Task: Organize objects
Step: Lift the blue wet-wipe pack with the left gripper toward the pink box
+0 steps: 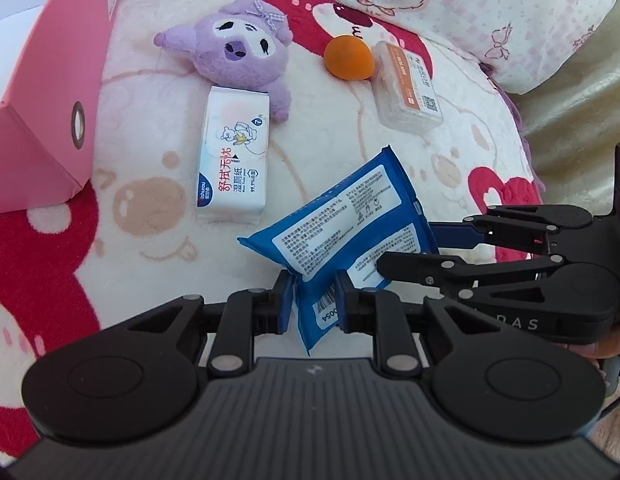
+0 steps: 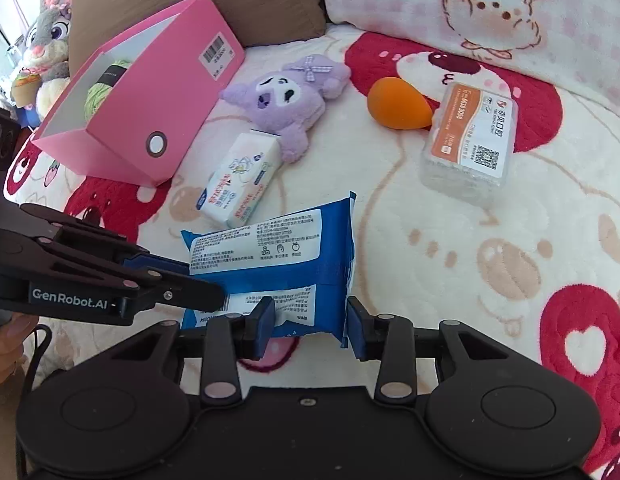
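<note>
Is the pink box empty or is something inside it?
Not empty. In the right wrist view the pink box stands open at the top, and a ball of green yarn shows inside. What else it holds cannot be seen.

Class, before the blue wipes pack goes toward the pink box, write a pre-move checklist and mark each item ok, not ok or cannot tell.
1. Left gripper shut on the blue wipes pack: ok.
2. Right gripper gripping the same pack: cannot tell; its fingers flank the pack's corner.
3. Pack lifted off the blanket: ok, it is tilted and mostly raised.
4. Pink box open with room: ok, only yarn shows inside.
5. Path past the white wipes pack: not ok, it lies between.
</note>
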### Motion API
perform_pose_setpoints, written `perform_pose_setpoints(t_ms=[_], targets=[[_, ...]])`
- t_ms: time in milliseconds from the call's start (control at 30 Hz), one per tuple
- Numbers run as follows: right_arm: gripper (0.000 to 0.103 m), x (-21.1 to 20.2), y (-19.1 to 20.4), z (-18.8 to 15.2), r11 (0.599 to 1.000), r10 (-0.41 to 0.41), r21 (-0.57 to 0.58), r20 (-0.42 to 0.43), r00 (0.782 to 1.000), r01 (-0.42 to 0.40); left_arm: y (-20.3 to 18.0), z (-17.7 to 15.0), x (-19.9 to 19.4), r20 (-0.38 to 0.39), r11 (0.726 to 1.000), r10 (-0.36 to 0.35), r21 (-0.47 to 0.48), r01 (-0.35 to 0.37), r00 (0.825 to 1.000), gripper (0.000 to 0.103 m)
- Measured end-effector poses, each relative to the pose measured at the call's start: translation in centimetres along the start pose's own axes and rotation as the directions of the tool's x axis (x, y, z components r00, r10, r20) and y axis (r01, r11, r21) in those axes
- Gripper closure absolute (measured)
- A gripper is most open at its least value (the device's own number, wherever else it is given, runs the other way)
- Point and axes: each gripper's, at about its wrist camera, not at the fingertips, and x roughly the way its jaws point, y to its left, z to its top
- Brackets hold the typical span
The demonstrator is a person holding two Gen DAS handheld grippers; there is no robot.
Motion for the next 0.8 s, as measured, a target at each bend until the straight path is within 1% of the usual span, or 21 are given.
perform_pose_setpoints(t_ms=[333,500,600,800], targets=[[0.052,-2.1,2.4,-0.2,0.999,-0.025,-0.042,0.036,0.999,0.026,-0.3,-0.4,-2.7,0.031,1.0,-0.005,0.023,0.005,0.999,0.083],[0.051,-3.9,3.0,-0.5,1.0,-0.023,0.003,0.058,0.998,0.023,-0.9,-0.6,-4.2,0.046,0.999,-0.016,0.044,0.014,0.999,0.083],[0.051,-4.9,3.4,-0.6,1.0,-0.021,0.019,0.075,0.997,0.02,-1.4,-0.8,-5.3,0.061,0.997,-0.02,0.078,0.015,0.998,0.083],[0.049,-5.7,4.7,-0.7,1.0,-0.018,0.012,0.077,0.997,0.017,-1.6,-1.0,-7.1,0.082,0.996,-0.023,0.089,0.016,0.996,0.083]])
